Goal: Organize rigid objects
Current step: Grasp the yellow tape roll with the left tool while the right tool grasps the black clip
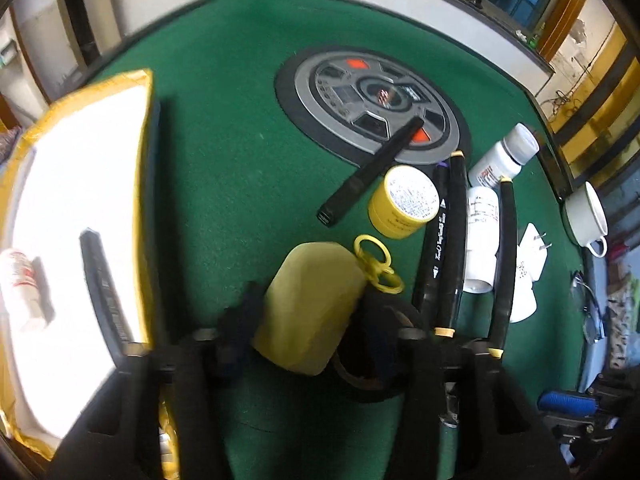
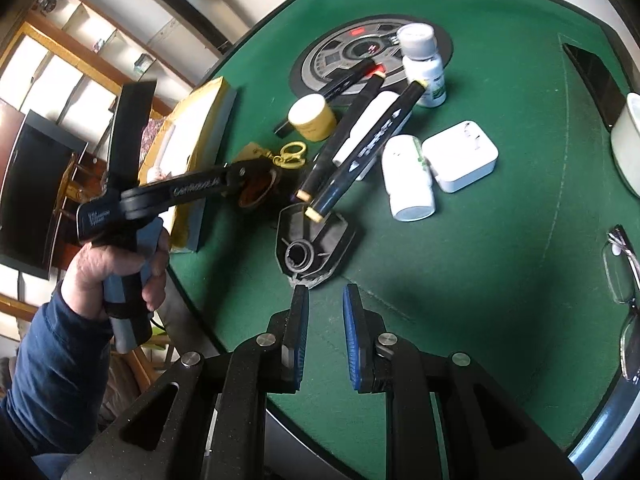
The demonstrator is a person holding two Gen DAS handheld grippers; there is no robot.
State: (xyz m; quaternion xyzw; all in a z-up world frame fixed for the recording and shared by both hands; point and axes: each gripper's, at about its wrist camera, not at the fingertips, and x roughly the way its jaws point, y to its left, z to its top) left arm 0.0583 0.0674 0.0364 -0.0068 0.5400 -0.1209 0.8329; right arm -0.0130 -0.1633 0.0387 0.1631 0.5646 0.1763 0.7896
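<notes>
Between the pads of my left claw (image 1: 308, 320) sits a pale yellow block (image 1: 310, 306), blurred, so its exact shape is hard to read; the pads press its two sides, so I am gripping it just above the green felt table (image 1: 224, 160). A yellow clasp (image 1: 376, 262) shows at its upper right corner; whether it is fixed to the block I cannot tell. Under my right-hand finger lies a dark roll of tape (image 1: 376, 360), mostly covered by the claw.

To the left stands the yellow-edged box (image 1: 80, 208) with a white lining, washed out by glare; in it lie a small white bottle (image 1: 20, 284) and a long dark item (image 1: 106, 292), both smeared by blur. Ahead of the block sit a yellow tub (image 1: 402, 202), a slim black stick (image 1: 370, 172) and black markers (image 1: 450, 240) crossing over a white bottle (image 1: 482, 236).

My right claw (image 2: 326, 332) hangs above bare felt with nothing between its blue pads; a narrow gap shows, yet they are as closed as they go. From there I see my left hand (image 2: 120, 276) around the other claw's handle, a black plastic base (image 2: 314, 236) under the marker tips, a lying white bottle (image 2: 408, 178), a white adapter (image 2: 460, 162), and glasses (image 2: 624, 292) cut off at the edge
</notes>
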